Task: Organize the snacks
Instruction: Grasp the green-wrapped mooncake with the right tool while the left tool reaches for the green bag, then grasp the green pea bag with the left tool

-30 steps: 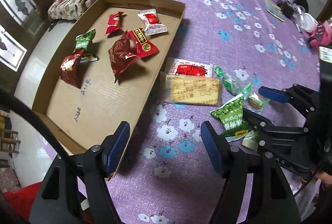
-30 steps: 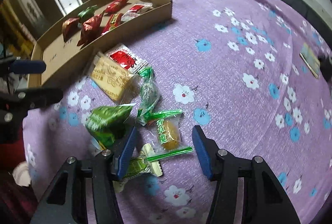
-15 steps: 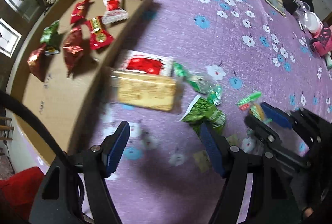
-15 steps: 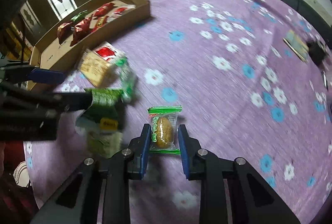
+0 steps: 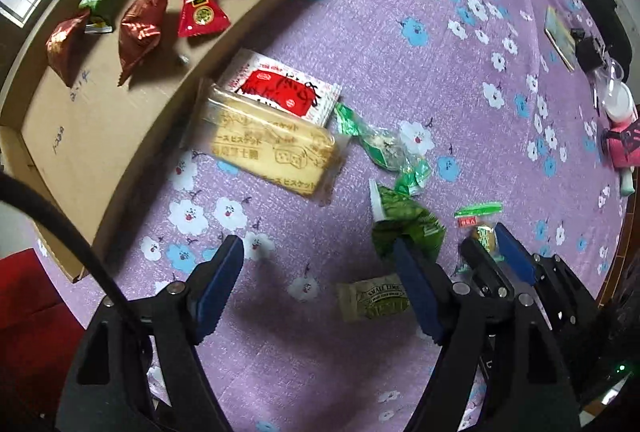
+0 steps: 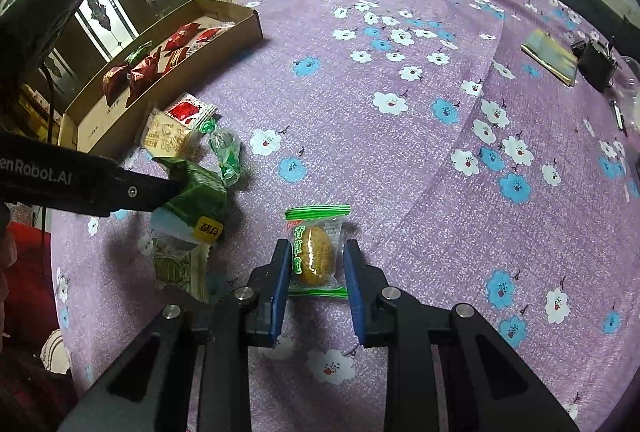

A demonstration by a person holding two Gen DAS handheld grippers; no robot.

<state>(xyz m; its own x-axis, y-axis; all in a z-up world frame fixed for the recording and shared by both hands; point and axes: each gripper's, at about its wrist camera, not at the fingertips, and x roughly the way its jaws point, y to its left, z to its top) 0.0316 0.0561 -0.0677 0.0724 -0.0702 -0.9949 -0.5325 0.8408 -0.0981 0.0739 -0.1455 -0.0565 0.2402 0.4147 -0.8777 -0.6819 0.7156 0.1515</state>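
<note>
Your right gripper [image 6: 316, 272] clamps the candy [image 6: 317, 259] at lower centre; your left gripper [image 5: 316, 284] hangs spread wide, holding nothing, box [image 5: 100, 136] at upper left.

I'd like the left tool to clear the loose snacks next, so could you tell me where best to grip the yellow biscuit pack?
Grip the yellow biscuit pack across its short width near the free right end, from above: it lies flat and long, overlapping the red-and-white packet.
</note>
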